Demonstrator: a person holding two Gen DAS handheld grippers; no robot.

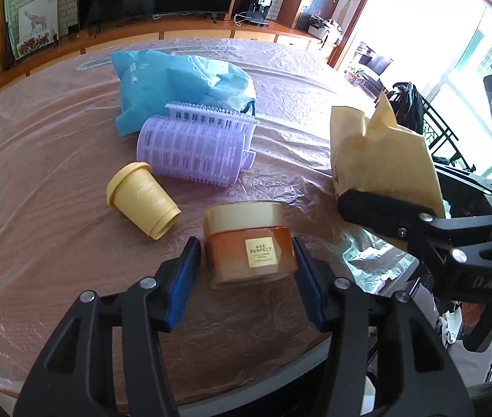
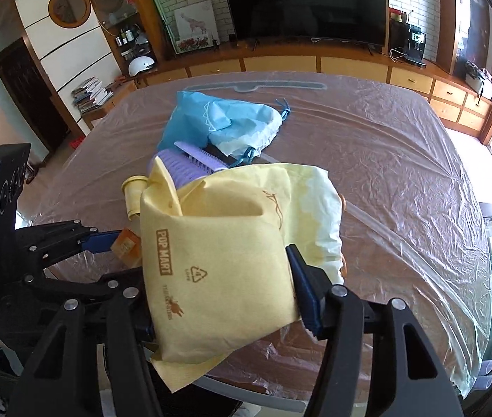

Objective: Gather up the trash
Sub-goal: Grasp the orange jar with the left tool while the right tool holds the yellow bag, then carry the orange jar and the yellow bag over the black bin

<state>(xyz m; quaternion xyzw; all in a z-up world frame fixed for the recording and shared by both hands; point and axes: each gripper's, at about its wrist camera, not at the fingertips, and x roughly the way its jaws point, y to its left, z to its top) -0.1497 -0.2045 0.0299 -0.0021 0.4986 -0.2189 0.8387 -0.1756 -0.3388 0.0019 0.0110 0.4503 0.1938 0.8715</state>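
Note:
An amber jar (image 1: pixel 246 246) with a beige lid and a gold label stands near the table's front edge. My left gripper (image 1: pixel 246 271) is open, its blue pads on either side of the jar, a small gap showing on each side. My right gripper (image 2: pixel 225 285) is shut on a yellow POP MART paper bag (image 2: pixel 218 253) and holds it up above the table's front edge; the bag also shows in the left wrist view (image 1: pixel 381 153). A yellow cup (image 1: pixel 143 199) lies on its side. A purple hair roller (image 1: pixel 193 149) and a blue pouch (image 1: pixel 176 87) lie behind.
The wooden table (image 2: pixel 402 180) is covered with crinkled clear plastic sheet. A TV cabinet (image 2: pixel 280 64) with a television stands beyond the far edge. A black railing (image 1: pixel 444 132) and bright window are off the table's right side.

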